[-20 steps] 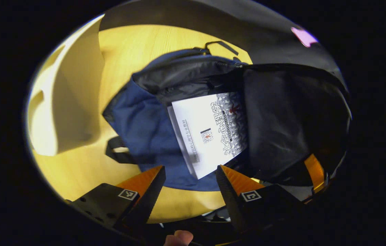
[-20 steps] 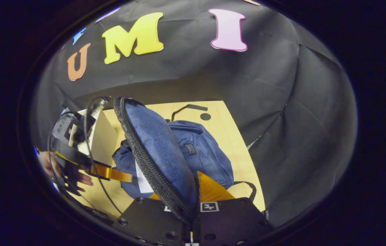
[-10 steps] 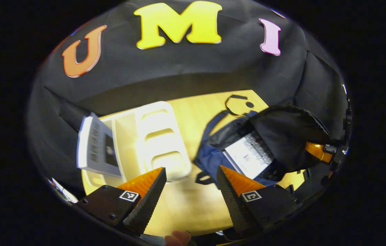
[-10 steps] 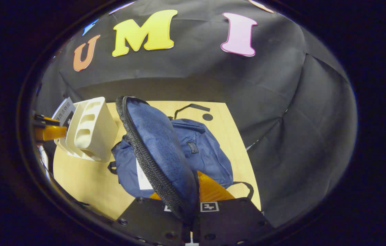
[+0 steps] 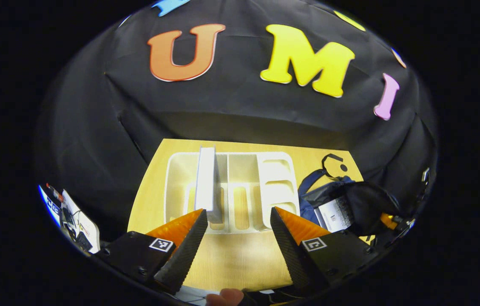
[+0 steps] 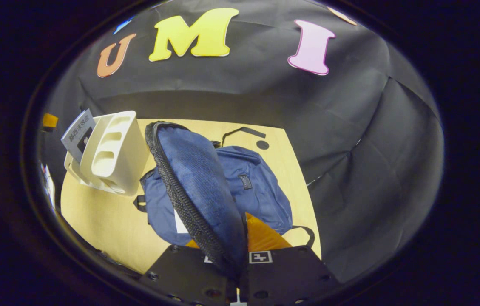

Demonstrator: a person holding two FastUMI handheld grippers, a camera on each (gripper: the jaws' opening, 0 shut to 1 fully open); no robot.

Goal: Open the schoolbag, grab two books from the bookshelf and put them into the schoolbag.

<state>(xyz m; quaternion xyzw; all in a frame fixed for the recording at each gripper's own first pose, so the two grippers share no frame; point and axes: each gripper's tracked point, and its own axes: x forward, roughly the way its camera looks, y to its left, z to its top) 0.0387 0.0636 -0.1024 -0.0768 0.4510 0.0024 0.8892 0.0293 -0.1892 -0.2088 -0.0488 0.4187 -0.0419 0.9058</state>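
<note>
In the left gripper view my left gripper (image 5: 235,221) is open and holds nothing, facing the cream bookshelf (image 5: 265,170) a short way ahead. One white book (image 5: 205,178) stands upright in a left slot of it. The blue schoolbag (image 5: 308,199) lies to the right with a white book (image 5: 333,212) showing in its open mouth. In the right gripper view my right gripper (image 6: 240,250) is shut on the schoolbag's flap (image 6: 197,182), holding it raised. The schoolbag (image 6: 257,191) lies on the table beneath, a strip of the white book (image 6: 180,221) visible inside. The bookshelf (image 6: 112,153) and its book (image 6: 77,132) stand at the left.
The wooden table (image 5: 231,263) has bare room between my left gripper and the bookshelf. A black strap (image 6: 240,132) of the bag lies toward the back wall. Some cables and white gear (image 5: 74,221) sit off the table's left edge.
My left gripper has swung away from the schoolbag, where a white book now lies, and turned left toward the bookshelf. The right gripper keeps holding the flap up, barely moved.
</note>
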